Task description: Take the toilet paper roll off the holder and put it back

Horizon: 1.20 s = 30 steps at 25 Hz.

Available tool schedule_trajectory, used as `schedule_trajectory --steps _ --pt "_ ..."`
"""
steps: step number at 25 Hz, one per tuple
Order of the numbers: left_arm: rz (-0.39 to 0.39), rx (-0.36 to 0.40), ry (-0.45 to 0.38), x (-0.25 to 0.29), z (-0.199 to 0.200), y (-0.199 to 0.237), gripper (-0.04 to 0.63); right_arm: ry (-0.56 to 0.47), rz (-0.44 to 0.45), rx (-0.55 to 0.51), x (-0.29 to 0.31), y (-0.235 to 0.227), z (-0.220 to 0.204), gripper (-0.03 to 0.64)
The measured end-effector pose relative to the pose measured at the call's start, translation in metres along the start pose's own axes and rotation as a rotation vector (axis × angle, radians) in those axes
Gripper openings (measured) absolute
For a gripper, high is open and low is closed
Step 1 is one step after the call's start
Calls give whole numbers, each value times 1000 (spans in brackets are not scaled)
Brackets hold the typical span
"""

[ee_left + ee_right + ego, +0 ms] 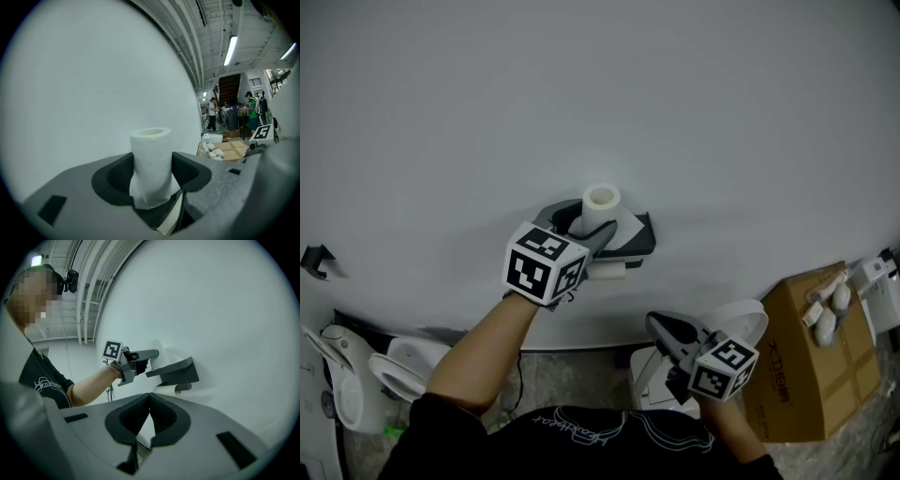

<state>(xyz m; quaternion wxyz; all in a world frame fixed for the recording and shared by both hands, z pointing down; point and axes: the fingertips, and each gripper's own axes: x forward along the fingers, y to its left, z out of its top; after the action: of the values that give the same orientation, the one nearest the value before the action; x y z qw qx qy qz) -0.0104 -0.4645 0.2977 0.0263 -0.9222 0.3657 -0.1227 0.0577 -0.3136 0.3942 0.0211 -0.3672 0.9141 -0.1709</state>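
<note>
While the toilet paper roll (601, 202) was clamped upright by the left gripper (584, 223) at mid-frame, the holder (637, 246) was seen just right of it; the farther right gripper (666, 330) was shut, empty.

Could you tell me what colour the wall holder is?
Dark grey holder; clearest in the right gripper view.

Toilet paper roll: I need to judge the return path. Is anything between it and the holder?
Nothing separate shows. The toilet paper roll, clamped upright in the left tool, is right beside the holder. The holder's own shelf covers its bar, so the roll probably must come in under that.
</note>
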Motion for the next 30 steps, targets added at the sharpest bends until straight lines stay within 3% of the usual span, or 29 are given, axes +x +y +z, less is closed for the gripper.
schedule_trajectory --steps 14,20,26,30 --pt "25 -13 -2 11 -8 5 253 -20 22 103 -6 -4 -4 3" --pt "27 -23 -14 1 -5 11 314 -11 25 119 -7 -1 -11 3" --pt "54 -131 -60 -36 -9 18 314 6 12 68 -6 5 -12 3" --pt "12 -201 -98 -67 -15 -5 311 -29 39 72 -7 21 1 3"
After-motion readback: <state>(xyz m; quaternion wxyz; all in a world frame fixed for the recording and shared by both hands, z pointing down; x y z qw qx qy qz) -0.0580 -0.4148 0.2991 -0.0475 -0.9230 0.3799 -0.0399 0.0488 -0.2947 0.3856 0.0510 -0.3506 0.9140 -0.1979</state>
